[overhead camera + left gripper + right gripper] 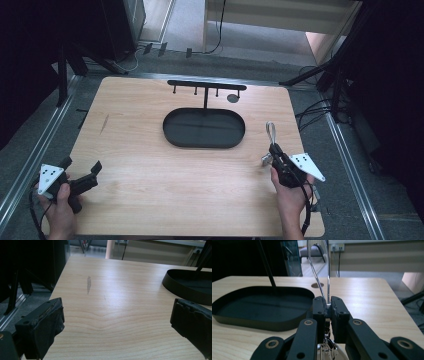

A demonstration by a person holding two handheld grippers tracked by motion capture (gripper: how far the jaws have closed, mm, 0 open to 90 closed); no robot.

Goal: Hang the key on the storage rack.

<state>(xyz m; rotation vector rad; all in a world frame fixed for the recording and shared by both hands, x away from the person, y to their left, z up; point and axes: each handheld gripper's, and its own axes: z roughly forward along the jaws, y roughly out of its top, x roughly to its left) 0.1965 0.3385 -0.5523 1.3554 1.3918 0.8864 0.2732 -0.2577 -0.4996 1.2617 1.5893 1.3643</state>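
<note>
My right gripper is at the table's right front, shut on a thin metal wire loop. In the right gripper view the loop rises upright out of the closed pads of the right gripper, and small shiny metal parts hang below the jaws. My left gripper rests at the front left corner, held in a hand. In the left gripper view the jaws of the left gripper stand wide apart over bare wood.
A black oval tray lies mid-table, with a black hook rack on a post behind it. The tray's rim is to the right of the left gripper and its rim to the left of the right one. A round dark spot marks the wood.
</note>
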